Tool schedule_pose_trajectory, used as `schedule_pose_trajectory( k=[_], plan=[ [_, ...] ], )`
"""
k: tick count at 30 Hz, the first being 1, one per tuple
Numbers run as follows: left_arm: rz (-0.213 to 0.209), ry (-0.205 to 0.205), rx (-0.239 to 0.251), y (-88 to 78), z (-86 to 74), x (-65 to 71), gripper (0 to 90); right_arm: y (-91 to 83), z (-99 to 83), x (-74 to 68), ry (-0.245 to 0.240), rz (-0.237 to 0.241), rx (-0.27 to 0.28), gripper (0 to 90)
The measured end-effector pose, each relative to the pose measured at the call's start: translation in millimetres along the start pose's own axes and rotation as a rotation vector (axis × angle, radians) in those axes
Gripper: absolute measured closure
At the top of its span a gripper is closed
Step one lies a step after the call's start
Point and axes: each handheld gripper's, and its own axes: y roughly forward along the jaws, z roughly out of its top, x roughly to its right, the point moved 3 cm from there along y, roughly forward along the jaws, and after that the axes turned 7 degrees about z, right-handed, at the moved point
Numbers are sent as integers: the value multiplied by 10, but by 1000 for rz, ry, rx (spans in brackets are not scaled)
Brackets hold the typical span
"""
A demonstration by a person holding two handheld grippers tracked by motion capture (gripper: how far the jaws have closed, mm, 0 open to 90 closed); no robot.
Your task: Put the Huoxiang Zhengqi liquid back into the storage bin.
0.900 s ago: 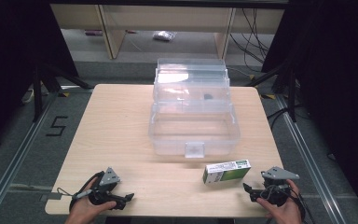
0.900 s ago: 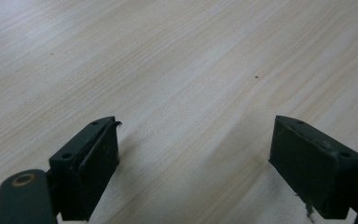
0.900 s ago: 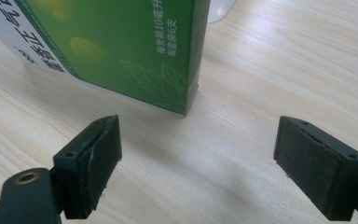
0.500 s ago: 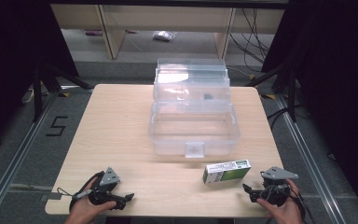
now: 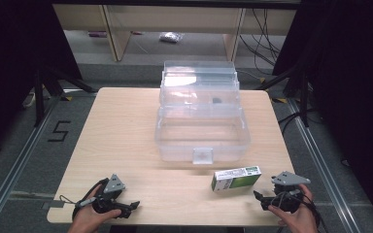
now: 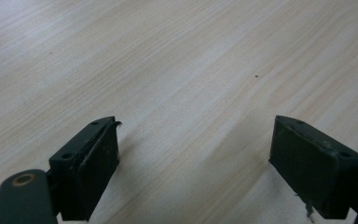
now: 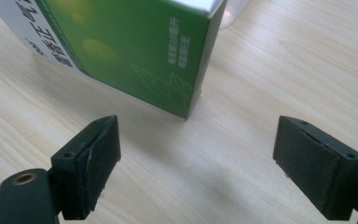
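A green and white carton (image 5: 236, 178) lies on its side on the wooden table (image 5: 126, 141), just in front of a clear plastic box (image 5: 201, 131) whose lid stands open. My right gripper (image 5: 258, 197) rests near the front right corner, open, a short way right of the carton. In the right gripper view the carton (image 7: 135, 51) lies just ahead of the open gripper (image 7: 196, 163), with nothing between the pads. My left gripper (image 5: 131, 208) rests at the front left, open over bare wood (image 6: 191, 70), far from the carton.
The clear box takes up the middle and back of the table, with a small dark item (image 5: 217, 101) inside its upper tray. Shelving (image 5: 126, 29) and cables (image 5: 267, 34) stand on the floor beyond the table. A floor mark reading 5 (image 5: 58, 131) lies at the left.
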Motion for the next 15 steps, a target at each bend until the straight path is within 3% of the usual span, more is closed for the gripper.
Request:
schedule_pose_trajectory(
  k=[3, 4, 6, 8, 9, 10, 11, 12, 13, 15],
  plan=[
    [0, -2, 2, 1, 1, 0, 150, -47, 46, 12, -37, 1, -11, 158],
    [4, -3, 2, 6, 1, -2, 151, -71, 65, -2, -18, 4, -22, 158],
    [8, -1, 0, 6, 0, -5, 150, -96, 110, 12, -60, 7, -17, 160],
    [-1, 0, 0, 1, 1, 0, 151, -129, 152, -8, -53, 10, -33, 159],
    [-1, -3, 1, 2, 1, 1, 150, -145, 187, 13, -91, 14, -36, 162],
    [0, -2, 1, 1, 0, 0, 151, -164, 207, -19, -63, 22, -42, 162],
    [8, -3, 1, 6, -1, -6, 150, -179, 237, 3, -105, 24, -49, 163],
    [7, -6, 1, 4, -1, -5, 150, -201, 256, -26, -81, 29, -59, 165],
    [7, -3, 2, 4, 0, -7, 151, -214, 282, -9, -119, 27, -58, 165],
    [8, -1, 2, 5, 1, -7, 151, -247, 324, -16, -126, 32, -62, 166]
  ],
)
